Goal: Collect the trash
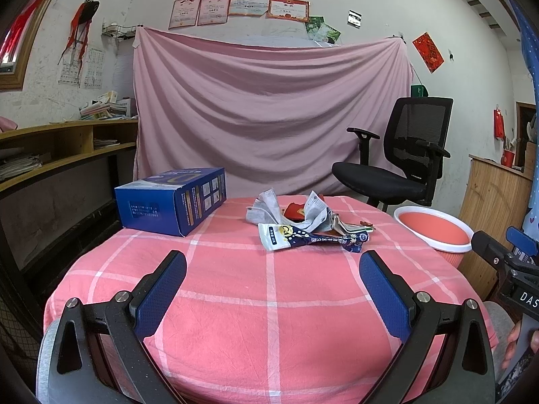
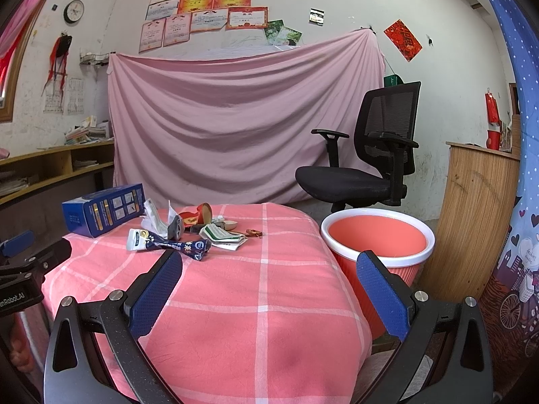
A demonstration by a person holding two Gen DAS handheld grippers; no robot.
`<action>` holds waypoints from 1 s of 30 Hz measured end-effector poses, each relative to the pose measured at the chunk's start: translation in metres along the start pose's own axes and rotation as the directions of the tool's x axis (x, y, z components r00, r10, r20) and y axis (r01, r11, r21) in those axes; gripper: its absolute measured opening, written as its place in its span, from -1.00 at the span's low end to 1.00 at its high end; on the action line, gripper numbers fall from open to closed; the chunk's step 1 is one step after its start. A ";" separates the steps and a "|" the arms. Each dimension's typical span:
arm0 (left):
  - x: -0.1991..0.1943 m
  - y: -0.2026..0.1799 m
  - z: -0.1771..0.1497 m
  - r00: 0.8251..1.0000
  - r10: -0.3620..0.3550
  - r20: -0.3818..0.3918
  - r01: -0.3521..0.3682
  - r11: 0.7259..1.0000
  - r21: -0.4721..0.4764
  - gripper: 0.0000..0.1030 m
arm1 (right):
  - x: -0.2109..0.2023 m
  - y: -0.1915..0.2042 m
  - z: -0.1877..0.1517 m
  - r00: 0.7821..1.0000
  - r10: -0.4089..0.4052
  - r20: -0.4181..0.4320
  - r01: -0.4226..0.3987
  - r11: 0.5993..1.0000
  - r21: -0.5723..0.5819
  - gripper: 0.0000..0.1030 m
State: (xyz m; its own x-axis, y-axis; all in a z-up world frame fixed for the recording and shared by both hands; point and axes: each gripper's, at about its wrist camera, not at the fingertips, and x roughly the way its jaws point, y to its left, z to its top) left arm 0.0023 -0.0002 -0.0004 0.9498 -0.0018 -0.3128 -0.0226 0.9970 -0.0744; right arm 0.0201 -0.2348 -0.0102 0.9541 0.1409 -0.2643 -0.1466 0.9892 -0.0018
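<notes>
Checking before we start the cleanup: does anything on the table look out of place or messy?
Yes. A heap of crumpled wrappers and a twisted blue snack packet lies loose mid-table on the pink checked cloth. The salmon bin beside the table looks empty. The blue box sits neatly.

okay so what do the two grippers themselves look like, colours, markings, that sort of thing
Both are alike: the left gripper and right gripper each have two black angular metal arms with silver bolts, ending in flat fingers faced with dimpled dark-blue pads. From the side, the right gripper's black body shows white lettering "DAS", cut off at the frame edge; the left's ends in "enRobot.AI". Grey fabric shows beneath.
</notes>
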 end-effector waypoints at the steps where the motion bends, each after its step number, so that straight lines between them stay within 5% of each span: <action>1: 0.000 0.000 0.000 1.000 0.000 -0.001 0.000 1.000 0.000 0.95 | 0.000 0.000 0.000 1.000 0.000 -0.001 0.000 1.000 0.000 1.00; 30: -0.001 -0.001 0.000 1.000 0.001 0.006 -0.001 1.000 0.000 0.95 | 0.000 0.000 0.000 1.000 0.002 -0.003 -0.002 1.000 0.004 1.00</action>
State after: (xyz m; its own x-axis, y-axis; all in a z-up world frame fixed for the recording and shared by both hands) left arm 0.0012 -0.0008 0.0004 0.9517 -0.0001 -0.3072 -0.0237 0.9970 -0.0739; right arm 0.0202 -0.2351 -0.0107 0.9529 0.1429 -0.2675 -0.1476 0.9890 0.0028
